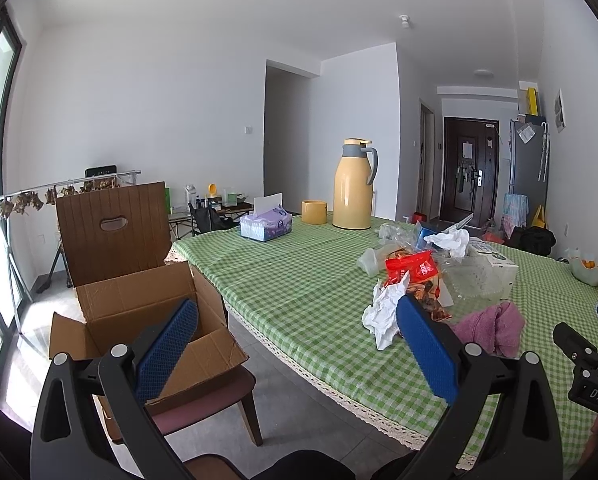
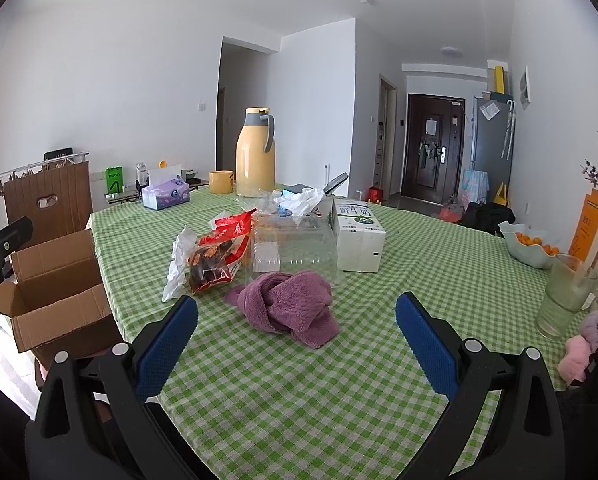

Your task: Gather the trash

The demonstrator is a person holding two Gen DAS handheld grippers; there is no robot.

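We hold both the left claw (image 1: 297,344) and right claw (image 2: 297,340) spread wide and empty, facing one red snack bag (image 2: 223,252), two crumpled papers (image 1: 383,312), one clear container (image 2: 295,244) mid-surface (image 2: 439,264), one open box (image 1: 139,320) beyond its left edge.

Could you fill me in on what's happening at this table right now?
A person holds two grippers, both open and empty. The left gripper hovers by the table edge, the right gripper before a purple cloth. Crumpled paper, a red snack bag and a clear plastic container await the open cardboard box.
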